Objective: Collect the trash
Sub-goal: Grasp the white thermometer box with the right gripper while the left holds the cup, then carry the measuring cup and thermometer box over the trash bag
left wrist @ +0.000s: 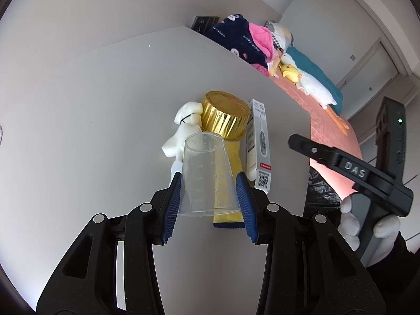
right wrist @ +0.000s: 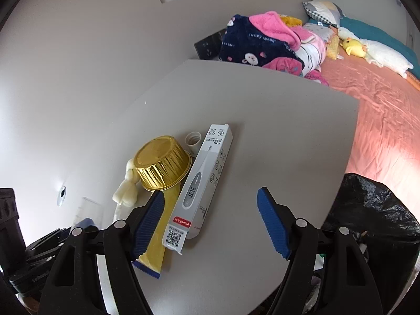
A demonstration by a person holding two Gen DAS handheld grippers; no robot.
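My left gripper (left wrist: pixel 209 183) is shut on a clear plastic measuring cup (left wrist: pixel 207 162), held upside down above the grey table (left wrist: pixel 78 131). On the table beyond it lie an upturned gold foil cup (left wrist: pixel 225 115), a crumpled white tissue (left wrist: pixel 183 128), a yellow wrapper (left wrist: pixel 233 157) and a grey thermometer box (left wrist: pixel 258 144). My right gripper (right wrist: pixel 210 194) hangs open over the table, with the thermometer box (right wrist: pixel 202 183) just below and between its fingers, untouched. The foil cup (right wrist: pixel 162 165), yellow wrapper (right wrist: pixel 162 225) and a white cap (right wrist: pixel 193 141) sit to its left.
A black trash bag (right wrist: pixel 375 215) stands off the table's right edge, beside a bed with a pink sheet (right wrist: pixel 380 105). Folded blankets (right wrist: pixel 262 42) and plush toys (right wrist: pixel 354 47) lie on the bed. A white-gloved hand (left wrist: pixel 351 225) holds the right gripper.
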